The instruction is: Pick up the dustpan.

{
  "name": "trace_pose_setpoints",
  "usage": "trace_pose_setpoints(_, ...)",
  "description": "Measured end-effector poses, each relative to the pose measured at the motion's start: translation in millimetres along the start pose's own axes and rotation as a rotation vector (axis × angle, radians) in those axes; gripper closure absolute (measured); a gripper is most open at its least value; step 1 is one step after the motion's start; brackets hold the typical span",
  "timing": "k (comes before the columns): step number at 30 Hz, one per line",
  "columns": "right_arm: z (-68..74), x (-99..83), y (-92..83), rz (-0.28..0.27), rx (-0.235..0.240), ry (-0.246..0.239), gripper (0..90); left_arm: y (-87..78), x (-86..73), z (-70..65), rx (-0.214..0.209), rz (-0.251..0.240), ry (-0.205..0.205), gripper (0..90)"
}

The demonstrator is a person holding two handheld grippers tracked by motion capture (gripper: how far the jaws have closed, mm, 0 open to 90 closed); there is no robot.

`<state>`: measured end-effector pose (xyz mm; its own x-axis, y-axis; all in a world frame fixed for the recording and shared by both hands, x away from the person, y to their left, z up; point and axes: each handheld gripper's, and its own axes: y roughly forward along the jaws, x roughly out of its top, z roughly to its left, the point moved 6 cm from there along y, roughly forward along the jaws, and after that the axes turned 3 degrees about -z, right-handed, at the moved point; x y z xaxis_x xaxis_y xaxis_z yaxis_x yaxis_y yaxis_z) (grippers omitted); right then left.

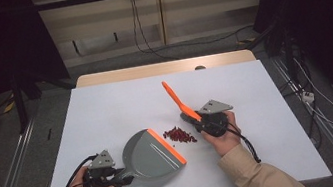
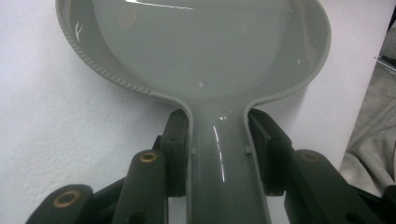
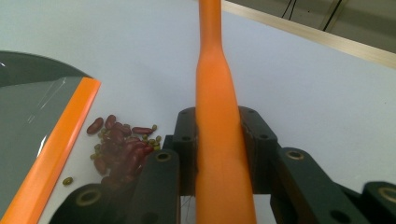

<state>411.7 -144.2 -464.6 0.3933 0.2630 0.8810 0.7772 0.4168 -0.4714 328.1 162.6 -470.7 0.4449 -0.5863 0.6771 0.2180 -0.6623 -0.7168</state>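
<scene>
A grey dustpan (image 1: 149,154) with an orange front lip lies flat on the white table, its lip facing a small pile of red and green beans (image 1: 179,135). My left gripper (image 1: 121,175) is shut on the dustpan's handle; in the left gripper view both pads press the handle's sides below the dustpan (image 2: 201,51). My right gripper (image 1: 200,119) is shut on an orange brush handle (image 1: 175,99) that slants up and away. In the right gripper view the handle (image 3: 215,93) runs between the pads, with the beans (image 3: 119,144) and the dustpan's lip (image 3: 56,140) to its left.
The white table top (image 1: 106,108) stretches bare behind and to both sides of the tools. A wooden strip (image 1: 165,68) edges its far side. Cables trail on the grey floor (image 1: 317,100) to the right of the table.
</scene>
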Motion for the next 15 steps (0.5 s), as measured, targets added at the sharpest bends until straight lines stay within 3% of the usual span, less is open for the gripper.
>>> trace_pose_setpoints(15, 16.4, -0.9, 0.4, -0.011, 0.005, -0.017, 70.9, 6.3, 7.0, -2.5, -0.022, 0.019, -0.001, 62.4)
